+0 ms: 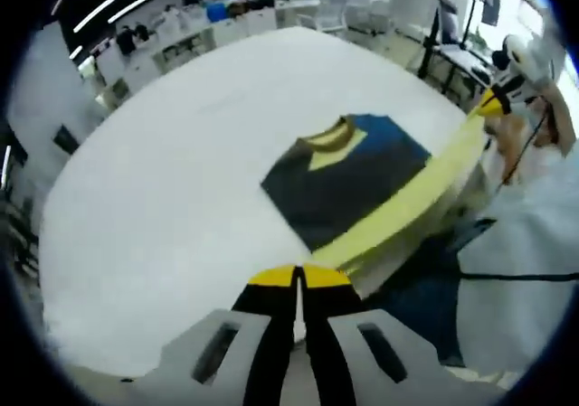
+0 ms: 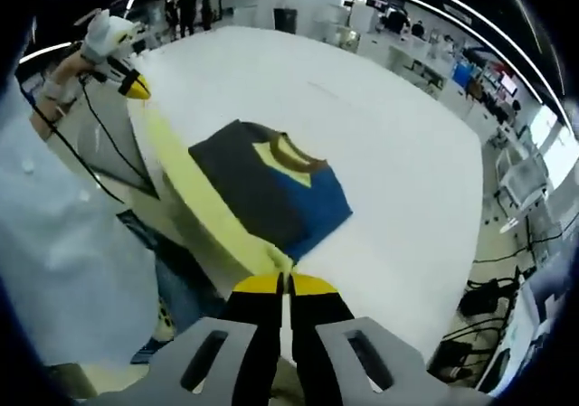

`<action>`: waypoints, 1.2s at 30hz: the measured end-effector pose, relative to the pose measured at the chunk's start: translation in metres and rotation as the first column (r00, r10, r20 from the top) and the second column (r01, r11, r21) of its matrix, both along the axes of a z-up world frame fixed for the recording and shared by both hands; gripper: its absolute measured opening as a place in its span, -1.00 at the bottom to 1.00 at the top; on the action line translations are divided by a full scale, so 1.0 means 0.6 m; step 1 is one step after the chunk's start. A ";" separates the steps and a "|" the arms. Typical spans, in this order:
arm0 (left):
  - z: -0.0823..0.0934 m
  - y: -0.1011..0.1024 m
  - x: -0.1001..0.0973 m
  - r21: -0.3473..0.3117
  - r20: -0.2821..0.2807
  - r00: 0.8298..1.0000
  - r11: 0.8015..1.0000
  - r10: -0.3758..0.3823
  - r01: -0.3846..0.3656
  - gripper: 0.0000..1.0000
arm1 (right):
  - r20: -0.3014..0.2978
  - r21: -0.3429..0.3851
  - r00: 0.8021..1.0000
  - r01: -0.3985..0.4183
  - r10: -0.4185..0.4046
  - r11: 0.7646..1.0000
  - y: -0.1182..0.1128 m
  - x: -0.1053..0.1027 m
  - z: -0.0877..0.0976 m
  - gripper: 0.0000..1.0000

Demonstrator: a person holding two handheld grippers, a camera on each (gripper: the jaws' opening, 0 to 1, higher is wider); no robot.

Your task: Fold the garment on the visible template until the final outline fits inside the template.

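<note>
A folded garment (image 1: 348, 175), dark navy with a blue part and a yellow collar, lies on the white table (image 1: 172, 162) close to its near edge. A pale yellow band of cloth (image 1: 407, 203) is stretched taut along that edge beside the garment. My left gripper (image 1: 297, 278) is shut on one end of the band. My right gripper (image 2: 285, 284) is shut on the other end. In the right gripper view the garment (image 2: 271, 189) lies just beyond the band (image 2: 194, 193), and the left gripper's yellow tip (image 2: 136, 87) shows at the far end, held in a hand.
The person in white clothes (image 2: 63, 243) stands against the table's near edge (image 2: 213, 257), with blue trousers below. Desks, chairs and screens (image 1: 226, 13) line the room behind the table. A wide stretch of white table (image 2: 389, 135) spreads beyond the garment.
</note>
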State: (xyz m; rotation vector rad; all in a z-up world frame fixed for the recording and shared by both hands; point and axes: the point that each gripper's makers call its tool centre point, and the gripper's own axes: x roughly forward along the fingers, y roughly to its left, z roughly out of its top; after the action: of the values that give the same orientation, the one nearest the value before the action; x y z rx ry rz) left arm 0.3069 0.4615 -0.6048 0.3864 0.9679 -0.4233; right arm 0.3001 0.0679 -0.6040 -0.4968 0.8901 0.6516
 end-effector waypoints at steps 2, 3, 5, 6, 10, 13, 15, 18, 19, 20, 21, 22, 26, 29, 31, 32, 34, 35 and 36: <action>-0.002 0.008 0.016 0.002 0.016 1.000 1.000 0.016 -0.016 -1.00 | 0.005 0.015 1.000 0.017 -0.017 1.000 -0.002 0.014 -0.008 -0.95; -0.011 0.004 0.020 -0.028 0.001 1.000 1.000 0.013 -0.013 -1.00 | -0.004 0.071 0.999 0.046 -0.046 0.996 0.007 0.019 -0.011 -0.95; -0.031 -0.001 0.018 -0.031 -0.034 0.999 1.000 0.001 -0.002 -1.00 | -0.012 0.057 1.000 0.012 -0.011 0.998 0.015 0.017 -0.016 -0.95; -0.039 -0.003 0.017 -0.025 -0.043 0.999 1.000 -0.007 0.005 -1.00 | -0.010 0.050 1.000 0.008 -0.007 0.999 0.019 0.017 -0.017 -0.95; -0.083 -0.029 0.010 -0.078 -0.085 0.996 0.997 -0.024 0.017 -1.00 | -0.022 0.044 1.000 0.009 -0.008 0.999 0.020 0.020 -0.024 -0.95; -0.126 -0.059 0.003 -0.147 -0.134 0.990 0.989 -0.042 0.022 -1.00 | -0.035 0.031 0.999 0.005 -0.004 0.999 0.018 0.019 -0.030 -0.95; -0.141 -0.069 0.006 -0.158 -0.126 0.991 0.987 -0.042 0.022 -1.00 | -0.039 0.030 0.999 0.009 -0.008 1.000 0.016 0.018 -0.030 -0.95; -0.161 -0.095 0.003 -0.203 -0.141 0.988 0.979 -0.064 0.034 -1.00 | -0.049 0.030 0.999 0.010 -0.009 0.999 0.016 0.014 -0.032 -0.95; -0.162 -0.099 0.002 -0.206 -0.140 0.988 0.978 -0.065 0.035 -0.97 | -0.052 0.028 0.999 0.009 -0.007 1.000 0.016 0.012 -0.033 -0.95; -0.165 -0.105 0.002 -0.213 -0.139 0.988 0.976 -0.071 0.041 -0.91 | -0.057 0.025 0.998 0.009 -0.007 1.000 0.016 0.010 -0.035 -0.95; -0.165 -0.111 0.003 -0.232 -0.140 0.988 0.972 -0.072 0.038 -0.86 | -0.061 0.026 0.998 0.009 -0.007 1.000 0.016 0.008 -0.037 -0.95; -0.165 -0.117 0.006 -0.253 -0.136 0.988 0.967 -0.070 0.033 -0.81 | -0.063 0.028 0.998 0.009 -0.008 1.000 0.016 0.006 -0.038 -0.95; -0.171 -0.137 0.004 -0.299 -0.152 0.984 0.954 -0.089 0.040 -0.70 | -0.070 0.030 0.997 0.013 -0.011 0.999 0.016 0.001 -0.042 -0.95; -0.189 -0.146 0.005 -0.292 -0.161 0.982 0.955 -0.100 0.049 -0.72 | -0.076 0.032 0.997 0.017 -0.015 0.999 0.015 -0.004 -0.045 -0.95; -0.200 -0.147 0.010 -0.292 -0.168 0.982 0.956 -0.088 0.036 -0.68 | -0.079 0.032 0.997 0.020 -0.017 0.999 0.014 -0.007 -0.046 -0.95; -0.206 -0.147 0.014 -0.289 -0.169 0.982 0.957 -0.079 0.027 -0.67 | -0.080 0.030 0.997 0.020 -0.017 0.999 0.013 -0.008 -0.046 -0.95; -0.217 -0.143 0.017 -0.268 -0.178 0.982 0.963 -0.064 0.014 -0.67 | -0.079 0.036 0.997 0.022 -0.019 0.999 0.013 -0.010 -0.045 -0.95; -0.220 -0.142 0.017 -0.257 -0.180 0.981 0.966 -0.069 0.021 -0.68 | -0.080 0.037 0.997 0.022 -0.019 0.999 0.013 -0.012 -0.045 -0.95; -0.225 -0.144 0.018 -0.255 -0.182 0.981 0.967 -0.071 0.023 -0.70 | -0.080 0.036 0.997 0.022 -0.019 0.999 0.012 -0.012 -0.045 -0.95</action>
State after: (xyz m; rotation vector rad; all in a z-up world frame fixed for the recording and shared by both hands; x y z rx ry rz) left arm 0.3176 0.3750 -0.7400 0.1392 1.0760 -0.6279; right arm 0.2926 0.0753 -0.6311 -0.4304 0.9559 0.6717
